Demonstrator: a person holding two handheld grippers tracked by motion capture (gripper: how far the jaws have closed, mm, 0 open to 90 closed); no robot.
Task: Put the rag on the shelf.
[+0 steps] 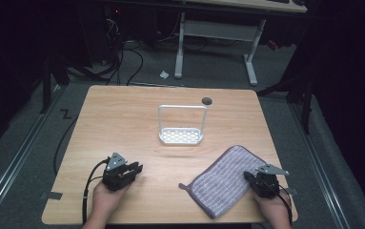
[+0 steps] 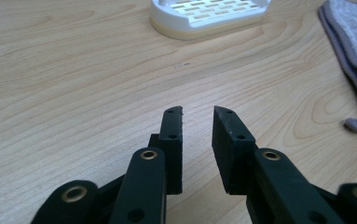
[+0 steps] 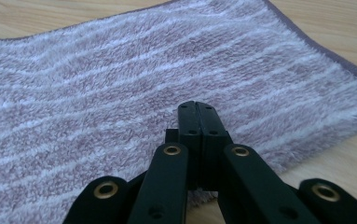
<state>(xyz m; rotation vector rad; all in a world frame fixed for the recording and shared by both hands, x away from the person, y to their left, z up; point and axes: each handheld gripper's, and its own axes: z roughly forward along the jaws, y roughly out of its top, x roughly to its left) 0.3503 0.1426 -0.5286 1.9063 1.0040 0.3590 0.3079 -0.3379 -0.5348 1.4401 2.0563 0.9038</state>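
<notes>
A: Where does the striped towel lie?

B: On the near right part of the wooden table, flat and spread out. It is a purple-grey oblong with pale stripes.

A: Which way does its long axis run?

B: On a slant, from the near left up to the far right. One short end, with a small loop at its corner, points toward the near middle of the table; the other short end points toward the far right edge. The pale stripes run along that same slant.

A: And the right gripper?

B: It sits at the towel's near right edge, held in the person's right hand. In the right gripper view its black jaws are pressed together, tips over the pile of the towel. Whether any cloth is nipped between them, I cannot tell.

A: The left gripper?

B: Held in the left hand on the near left of the table, well apart from the towel, pointing toward the right. In the left gripper view its jaws stand a little apart with bare wood between them, pinching nothing.

A: Anything else on the table?

B: A white rack with a slotted base and a tall wire handle stands near the middle, beyond the towel's far left side and apart from it. In the left gripper view the rack lies ahead of the jaws, with the towel's edge at the right.
</notes>
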